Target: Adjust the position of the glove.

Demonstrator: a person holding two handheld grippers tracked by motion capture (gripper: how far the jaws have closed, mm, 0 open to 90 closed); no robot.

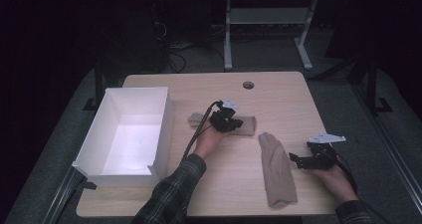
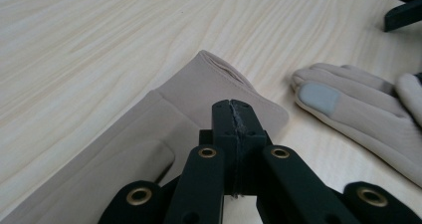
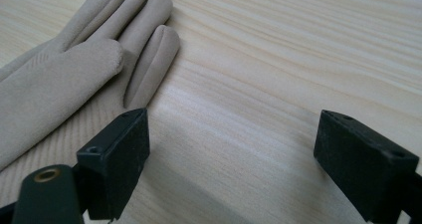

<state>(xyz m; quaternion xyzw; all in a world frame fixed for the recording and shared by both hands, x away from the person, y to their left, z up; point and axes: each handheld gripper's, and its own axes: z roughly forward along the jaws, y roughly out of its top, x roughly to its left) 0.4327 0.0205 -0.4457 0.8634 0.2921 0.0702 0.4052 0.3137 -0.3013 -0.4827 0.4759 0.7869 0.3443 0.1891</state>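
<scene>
Two beige gloves lie on the wooden table [image 1: 278,99]. The first glove [image 1: 247,126] [image 2: 124,149] lies crosswise at the table's middle. My left gripper [image 1: 230,123] [image 2: 234,108] rests on its cuff end with the jaws pressed together, a thin strip of fabric pinched between them. The second glove [image 1: 276,170] [image 2: 358,109] [image 3: 64,84] lies lengthwise to the right, fingers pointing away, with a grey fingertip patch. My right gripper [image 1: 298,160] [image 3: 231,134] sits just right of that glove, low over bare wood, its jaws wide apart with nothing between them.
An open white box [image 1: 164,127] stands on the table's left side, empty inside. A round cable hole [image 1: 248,85] is near the far edge. Dark floor, cables and a desk frame [image 1: 268,20] lie beyond the table.
</scene>
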